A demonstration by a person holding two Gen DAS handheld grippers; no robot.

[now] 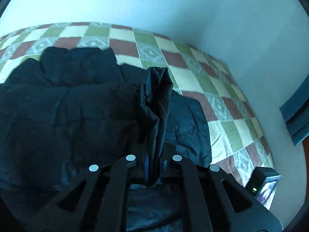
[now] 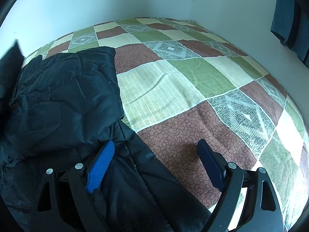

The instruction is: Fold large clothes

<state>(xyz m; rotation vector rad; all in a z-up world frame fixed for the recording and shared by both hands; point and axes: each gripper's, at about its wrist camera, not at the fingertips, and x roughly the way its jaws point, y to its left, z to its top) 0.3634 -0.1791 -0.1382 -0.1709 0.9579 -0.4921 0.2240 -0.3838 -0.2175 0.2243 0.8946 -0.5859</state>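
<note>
black jacket (image 1: 67, 106) on bed (image 2: 173, 89) partly folded, edges uneven, more folds pending; left gripper (image 1: 154, 166) clamped on a raised fabric fold, right gripper (image 2: 156, 154) spread wide over hem, holding nothing.

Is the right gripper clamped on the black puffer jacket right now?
No, the right gripper is open, its blue pads apart above the black puffer jacket.

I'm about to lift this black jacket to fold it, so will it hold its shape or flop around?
The jacket will probably flop: the edge in the left gripper hangs in limp folds. Its shiny shell may slip. The quilted padding suggests bulky but light.
</note>
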